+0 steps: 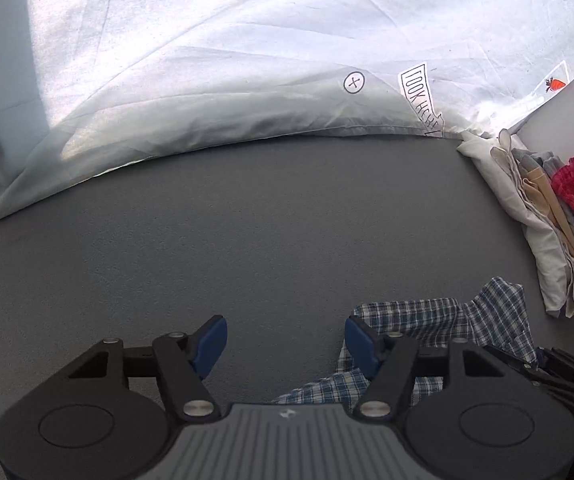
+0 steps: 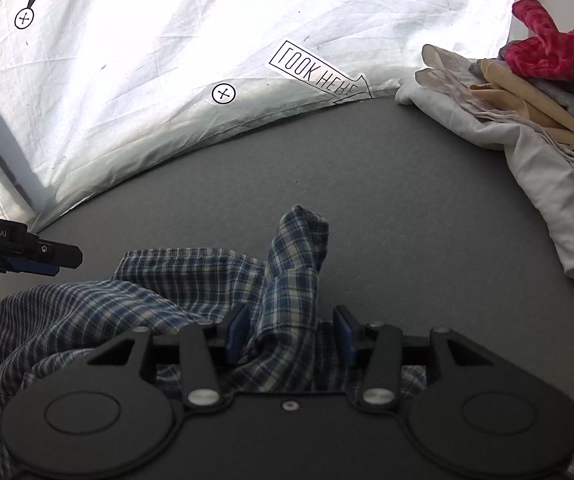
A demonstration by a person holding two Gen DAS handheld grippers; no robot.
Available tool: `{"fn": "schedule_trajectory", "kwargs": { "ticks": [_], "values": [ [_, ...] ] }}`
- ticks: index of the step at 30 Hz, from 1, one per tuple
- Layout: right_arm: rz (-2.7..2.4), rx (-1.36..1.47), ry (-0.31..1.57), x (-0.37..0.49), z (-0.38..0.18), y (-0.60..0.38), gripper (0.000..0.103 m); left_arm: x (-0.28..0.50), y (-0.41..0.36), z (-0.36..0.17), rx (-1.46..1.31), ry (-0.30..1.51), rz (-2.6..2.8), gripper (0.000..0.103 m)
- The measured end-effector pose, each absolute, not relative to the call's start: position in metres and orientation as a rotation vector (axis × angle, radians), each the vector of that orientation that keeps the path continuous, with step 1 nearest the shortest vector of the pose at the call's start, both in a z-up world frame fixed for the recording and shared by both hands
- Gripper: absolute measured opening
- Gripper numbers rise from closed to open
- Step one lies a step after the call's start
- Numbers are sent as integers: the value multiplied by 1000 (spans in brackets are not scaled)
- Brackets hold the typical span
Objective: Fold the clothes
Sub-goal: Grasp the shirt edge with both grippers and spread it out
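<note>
Leftmost, the left gripper (image 1: 285, 346) hangs over the bare grey surface (image 1: 247, 220) with its 2 blue pads spread wide and nothing between them. Just beside it the crumpled plaid shirt (image 2: 191, 280) lies on that surface, a raised fold standing between the right gripper's (image 2: 292, 330) parted, unclenched pads. Further right sits a pile of clothes (image 2: 527, 112), against the white printed sheet (image 2: 207, 40).

We are seeing the crumpled blue-and-white checked shirt (image 2: 191, 292) lying on the grey felt-covered bench (image 2: 407, 208), nearest us. The white printed sheet (image 2: 175, 52) is lying behind it along the far edge. The pile of folded white, beige, grey and red clothes (image 2: 527, 120) is sitting to the right, its far corner touching the sheet.
</note>
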State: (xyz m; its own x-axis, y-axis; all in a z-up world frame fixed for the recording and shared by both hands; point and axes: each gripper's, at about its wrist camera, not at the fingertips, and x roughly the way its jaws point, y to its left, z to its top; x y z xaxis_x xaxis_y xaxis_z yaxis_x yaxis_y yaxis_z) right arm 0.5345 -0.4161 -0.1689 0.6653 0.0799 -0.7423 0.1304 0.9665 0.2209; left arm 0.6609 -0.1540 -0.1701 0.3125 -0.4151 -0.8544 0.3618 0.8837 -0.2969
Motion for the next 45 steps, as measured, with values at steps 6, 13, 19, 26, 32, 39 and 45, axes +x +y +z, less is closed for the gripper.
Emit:
{"fn": "schedule_trajectory", "kwargs": {
  "ticks": [6, 13, 19, 26, 32, 39, 45],
  "values": [
    [27, 263, 838, 539, -162, -417, 27, 660, -205, -180, 95, 1165, -617, 54],
    [140, 232, 727, 560, -121, -401, 14, 656, -172, -150, -64, 1059, -535, 0],
    [328, 157, 557, 594, -63, -340, 14, 662, -83, -40, -173, 750, -344, 0],
    [383, -39, 463, 648, -45, -240, 26, 686, -34, -31, -121, 650, -114, 8],
    [332, -57, 602, 638, -86, -250, 50, 655, 20, -81, -214, 736, -38, 38],
    [145, 20, 797, 601, -148, -320, 53, 583, 70, -131, -181, 902, 137, 42],
    [46, 43, 864, 577, -162, -352, 53, 514, 99, -155, -162, 974, 368, 46]
  ]
}}
